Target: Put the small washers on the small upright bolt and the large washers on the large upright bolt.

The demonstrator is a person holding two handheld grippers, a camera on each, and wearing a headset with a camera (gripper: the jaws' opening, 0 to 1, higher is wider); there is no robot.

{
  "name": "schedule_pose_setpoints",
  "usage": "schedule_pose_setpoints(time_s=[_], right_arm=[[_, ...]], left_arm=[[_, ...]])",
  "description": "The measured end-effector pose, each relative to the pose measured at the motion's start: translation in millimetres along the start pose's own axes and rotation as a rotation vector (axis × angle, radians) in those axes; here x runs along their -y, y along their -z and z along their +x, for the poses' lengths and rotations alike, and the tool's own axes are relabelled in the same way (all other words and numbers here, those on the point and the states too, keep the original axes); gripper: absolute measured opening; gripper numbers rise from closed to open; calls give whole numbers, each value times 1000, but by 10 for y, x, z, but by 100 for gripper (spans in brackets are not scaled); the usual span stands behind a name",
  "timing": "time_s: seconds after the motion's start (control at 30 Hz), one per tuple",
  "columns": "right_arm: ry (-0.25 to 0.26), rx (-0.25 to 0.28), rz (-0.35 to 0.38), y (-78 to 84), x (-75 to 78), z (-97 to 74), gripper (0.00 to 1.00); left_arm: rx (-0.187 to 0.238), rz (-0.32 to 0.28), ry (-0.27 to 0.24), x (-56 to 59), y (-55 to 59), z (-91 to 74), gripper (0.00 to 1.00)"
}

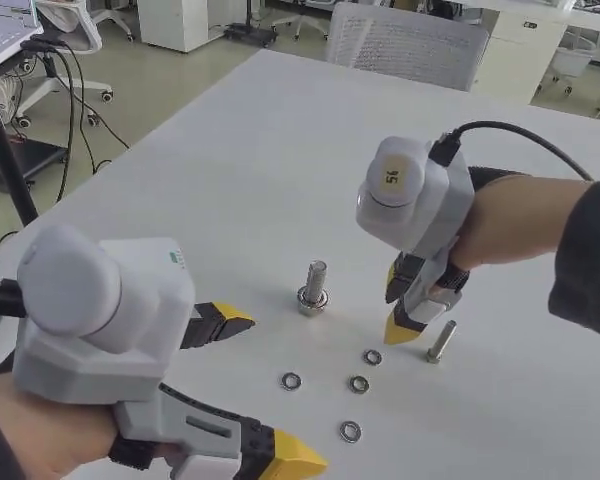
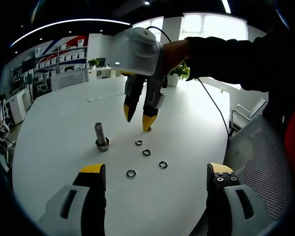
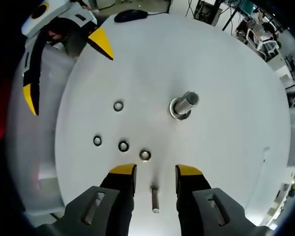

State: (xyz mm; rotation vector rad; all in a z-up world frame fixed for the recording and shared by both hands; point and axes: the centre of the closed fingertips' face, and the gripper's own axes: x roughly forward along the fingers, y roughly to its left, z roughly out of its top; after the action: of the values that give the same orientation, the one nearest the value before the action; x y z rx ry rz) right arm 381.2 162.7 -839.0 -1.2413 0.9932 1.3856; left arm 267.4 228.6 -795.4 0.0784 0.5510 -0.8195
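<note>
As the bench reads from the left, left gripper (image 1: 263, 388): jaws spread wide and holding nothing, low over the table (image 1: 280, 150), left of the large bolt on the person's side.
Small washers (image 1: 359, 384): four thin rings lying flat and loose, each apart from the others, scattered on the person's side of the large bolt; none is on a bolt yet.
Large bolt (image 1: 314, 285): upright, with a wider ring around its foot; whether that ring is one large washer or several cannot be told.
Right gripper (image 1: 400, 308): pointing down just right of the large bolt, jaws parted and empty; in the right gripper view the small bolt lies in line with the gap, touching neither jaw.
Small bolt (image 1: 441, 340): right of the large bolt, just beside the right gripper's tip, seemingly standing on its head.
Risk, tipping: a slim bolt on a narrow base would likely topple if a jaw brushes it on the way to a washer.
Risk, slipping: flat rings on a smooth table give little edge to pinch, so one may skid off or snap free.
Risk, sweeping: the left gripper's wide jaws, moved low, could scatter the washers.
</note>
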Motion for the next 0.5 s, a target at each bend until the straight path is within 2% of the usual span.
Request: schedule_pose_setpoints(time_s=[0.5], right_arm=[[-37,-5,-6,41,-96,243,28]], left_arm=[[1,-1,1,10,-9,8,84]])
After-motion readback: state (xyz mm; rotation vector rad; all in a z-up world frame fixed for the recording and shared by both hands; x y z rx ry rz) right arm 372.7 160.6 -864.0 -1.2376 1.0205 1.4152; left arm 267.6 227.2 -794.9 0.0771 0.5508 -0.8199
